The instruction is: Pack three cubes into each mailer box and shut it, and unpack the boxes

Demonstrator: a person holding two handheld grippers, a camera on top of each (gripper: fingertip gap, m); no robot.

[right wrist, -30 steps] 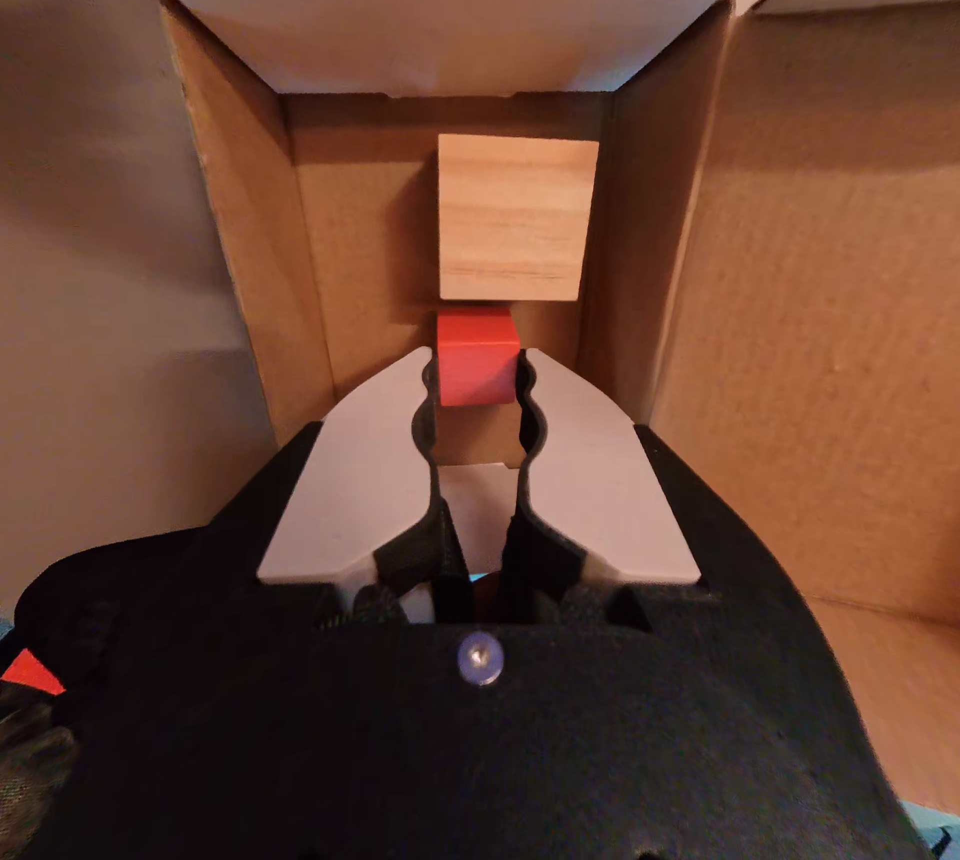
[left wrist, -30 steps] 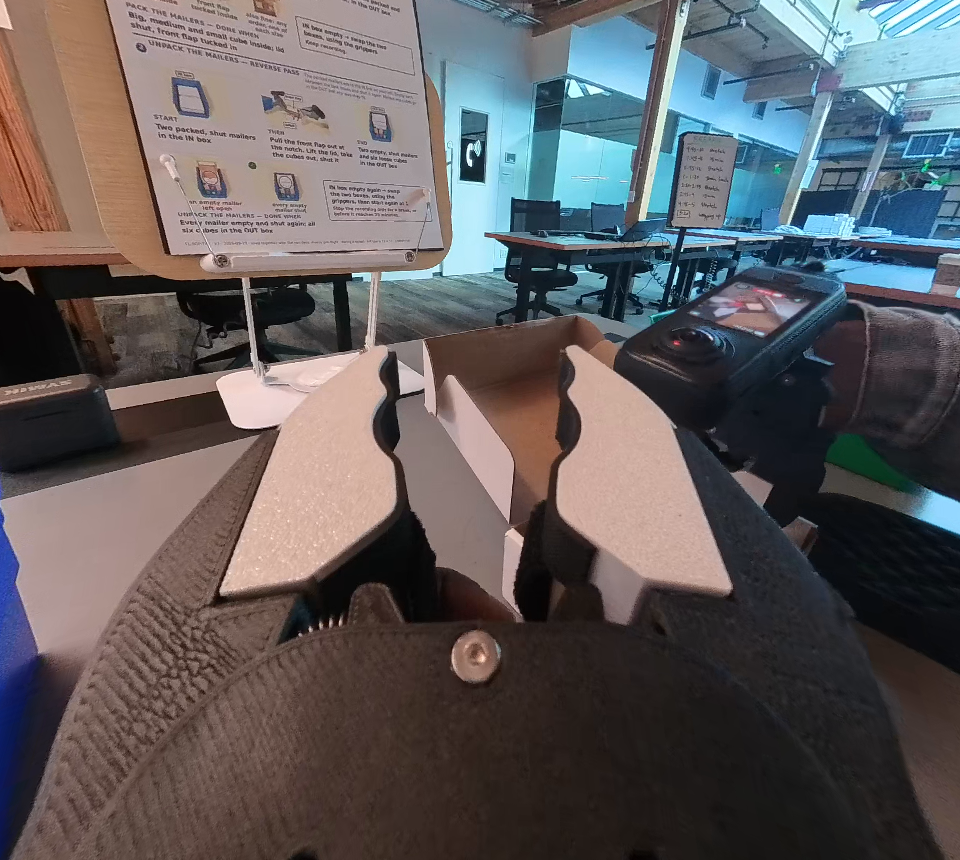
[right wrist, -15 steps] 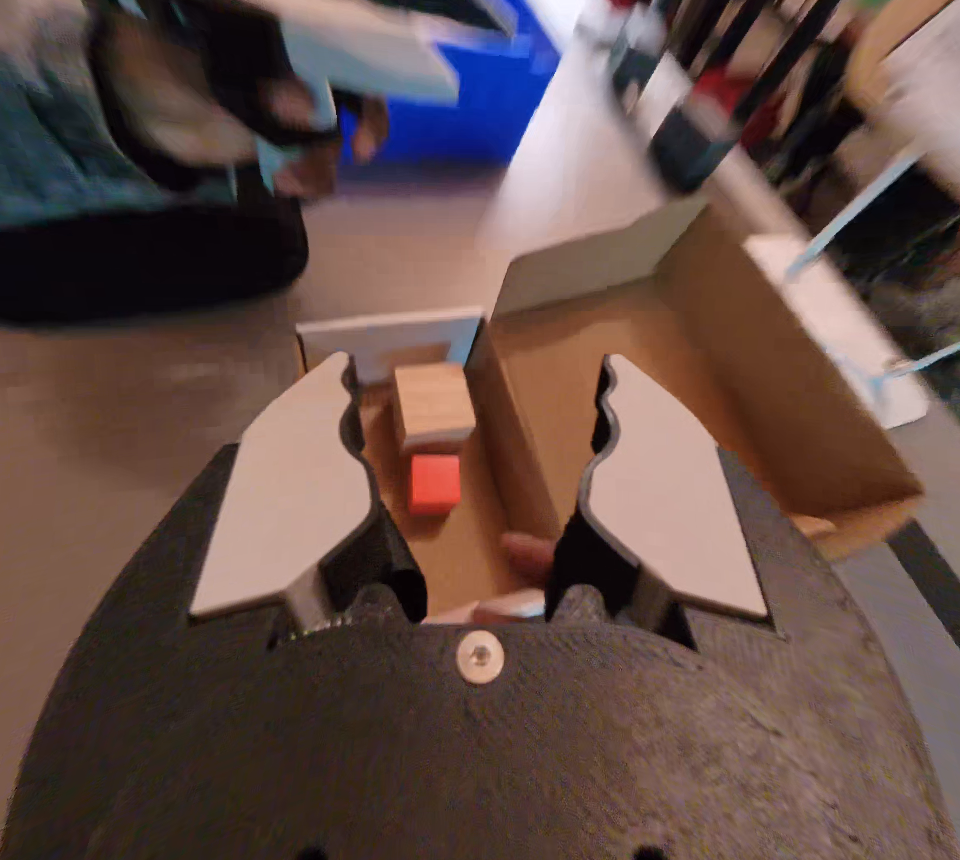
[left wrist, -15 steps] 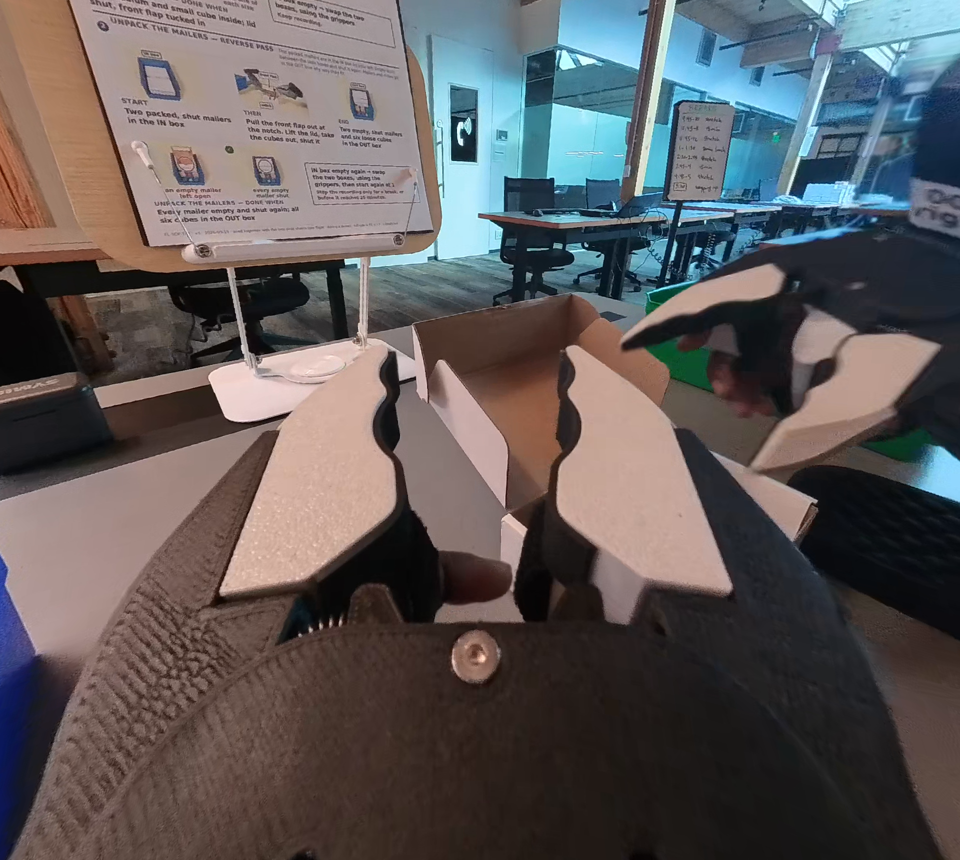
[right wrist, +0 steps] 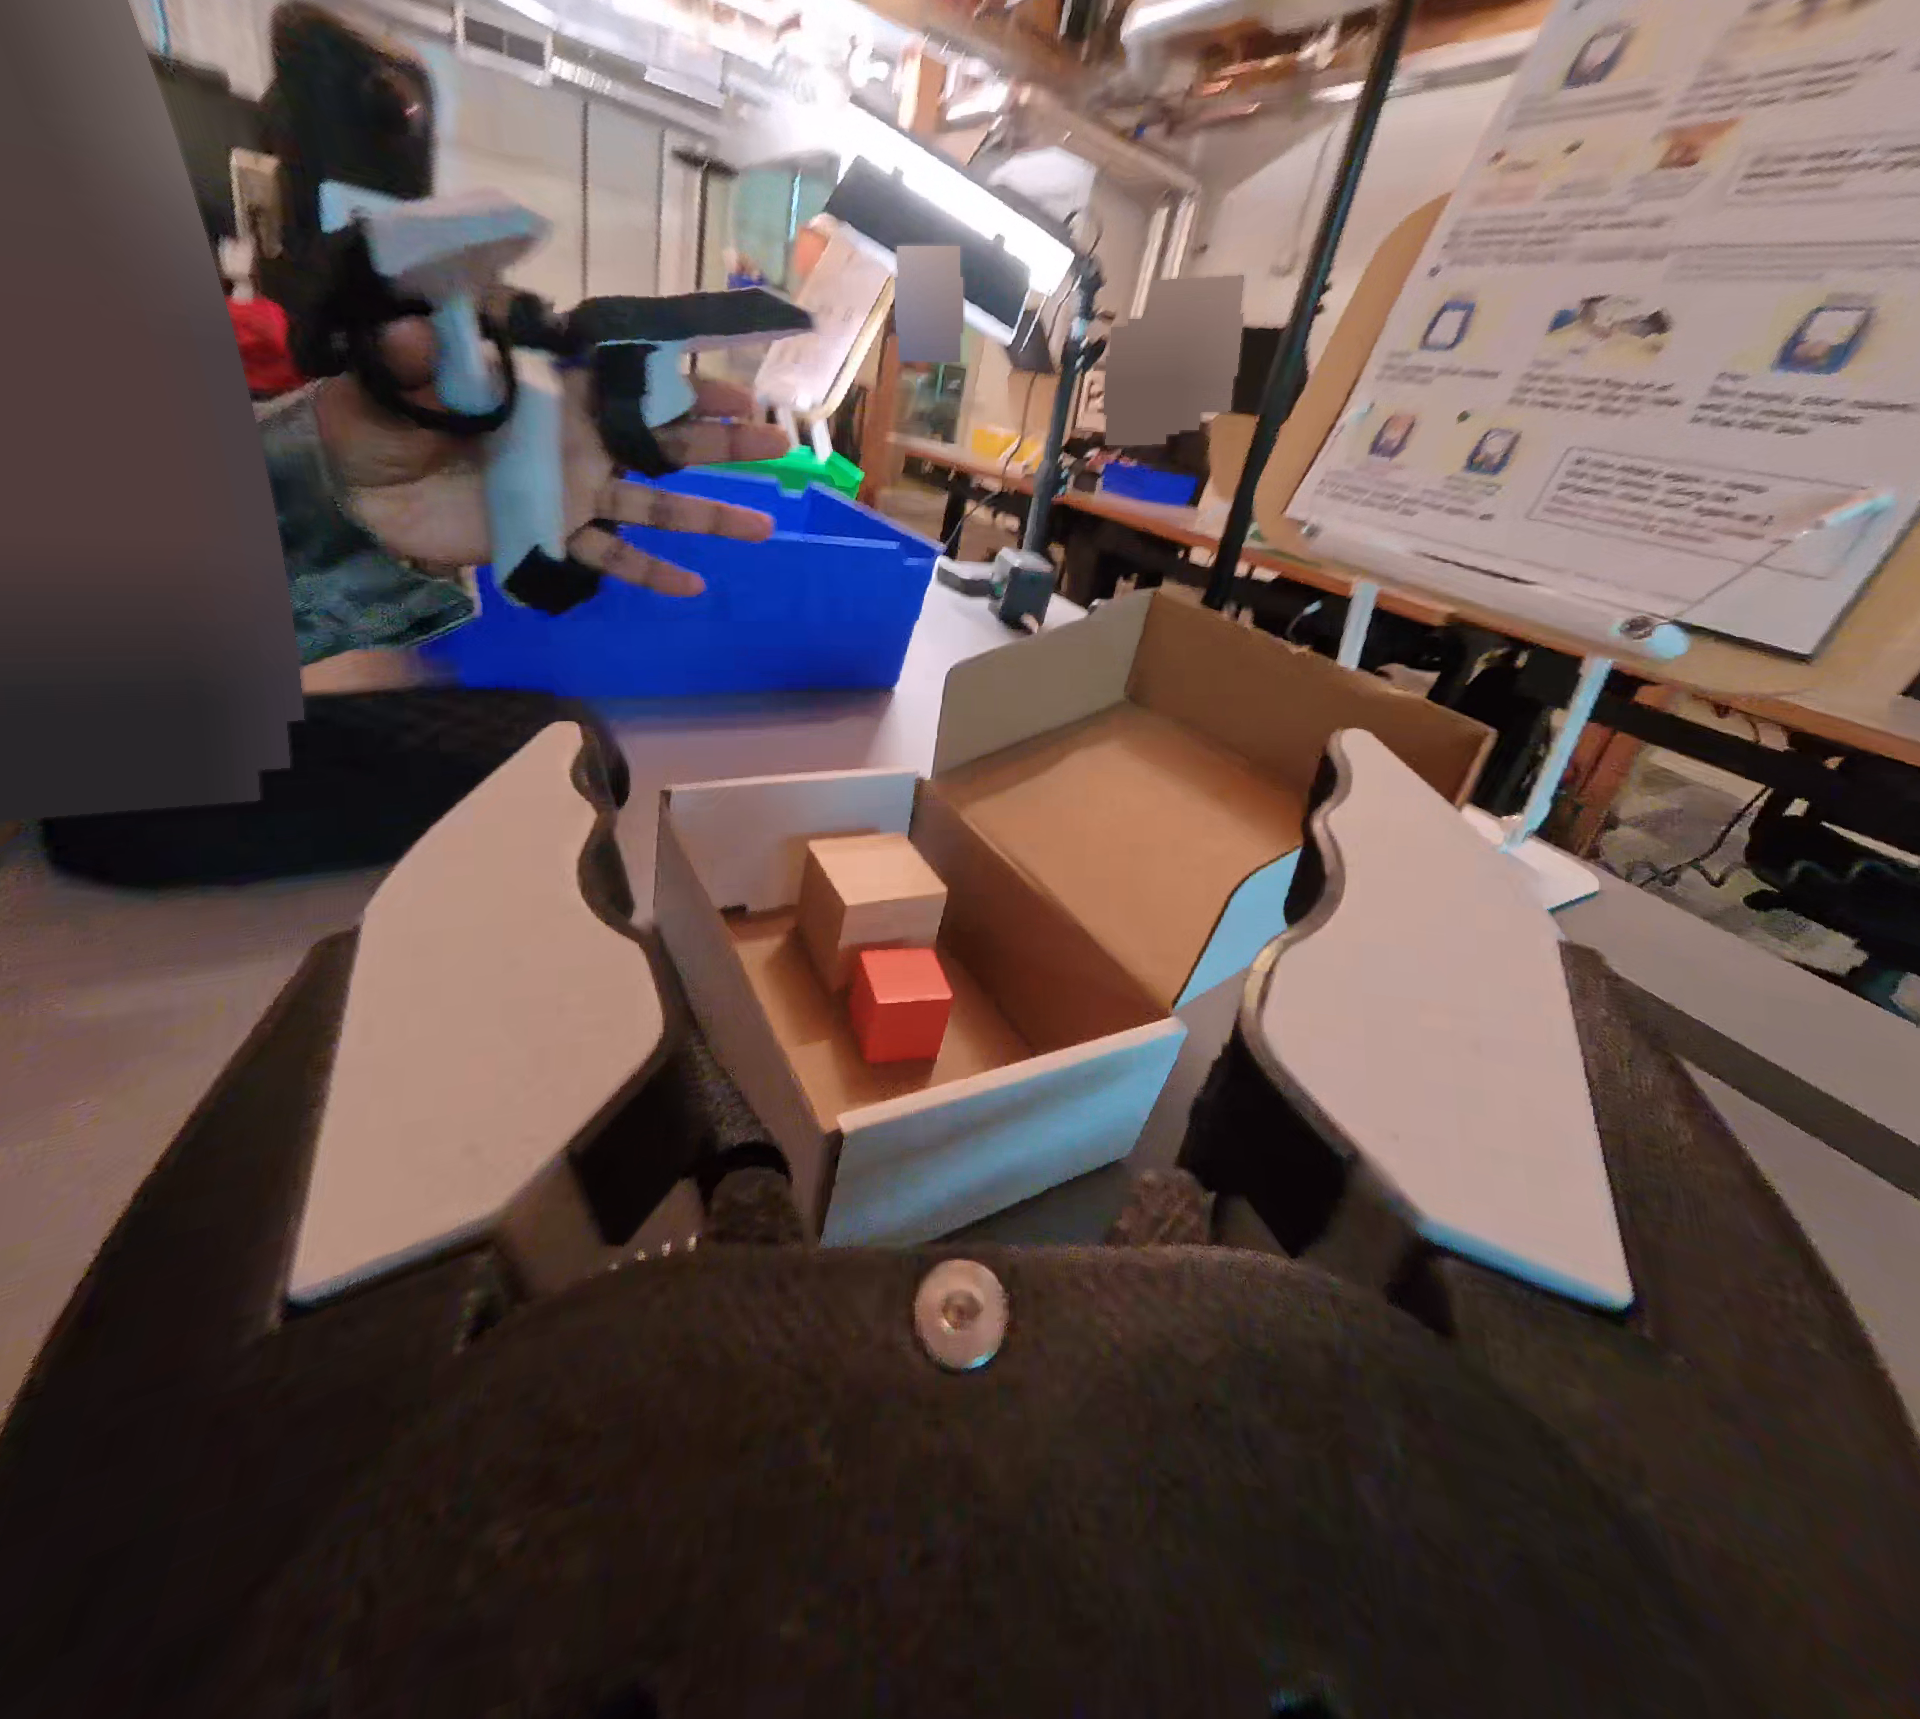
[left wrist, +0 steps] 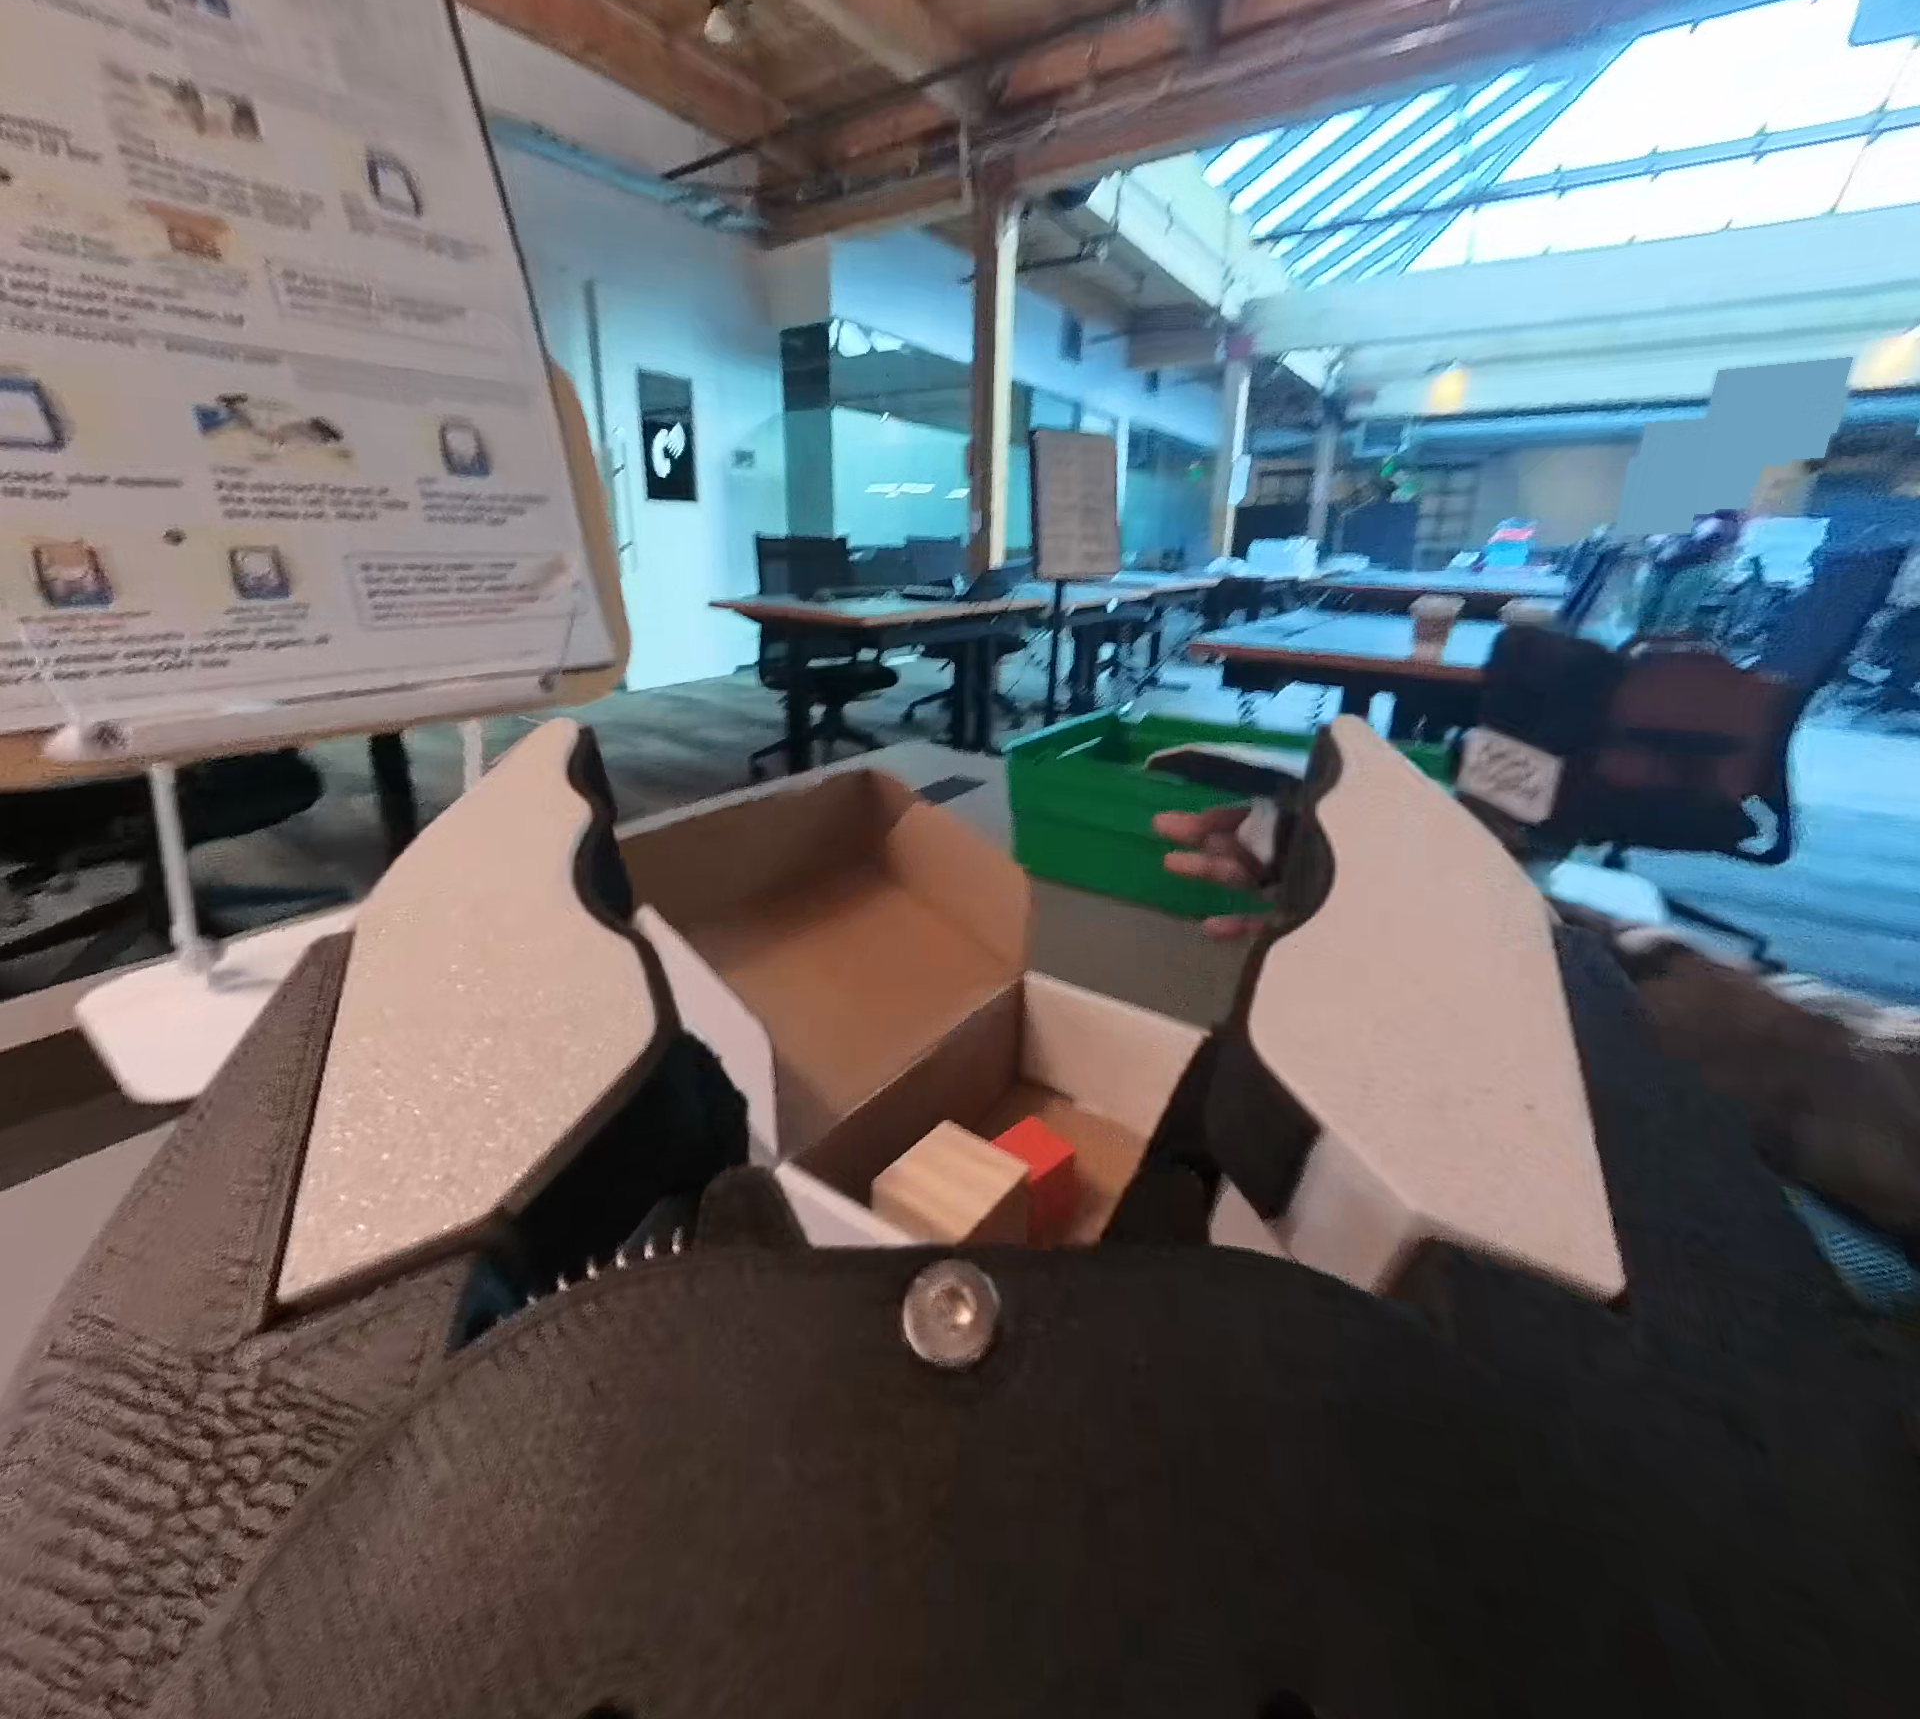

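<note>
Both hand-held grippers hold nothing: the left hand-held gripper [left wrist: 951, 880] has its jaws wide apart above the mailer box [right wrist: 1003, 1124], and the right hand-held gripper [right wrist: 961, 848] is spread just as wide in front of the box. The box stands open on the grey desk [right wrist: 156, 973], its lid [right wrist: 1132, 802] folded back behind it. Inside lie a wooden cube [right wrist: 873, 890] against the far wall and a red cube [right wrist: 902, 1004] touching it on the near side, so a third cube seems to be missing.

The cubes look stiff and light with flat faces, so I would pinch two opposite faces squarely. The box is thin cardboard; it will probably bend and slide easily, so one gripper should steady a wall. Room inside the box is narrow beside the cubes. A blue bin [right wrist: 727, 620] stands behind the box to its left, a green bin [left wrist: 1091, 807] beyond it, and a paper stand [right wrist: 1538, 838] is near the lid.
</note>
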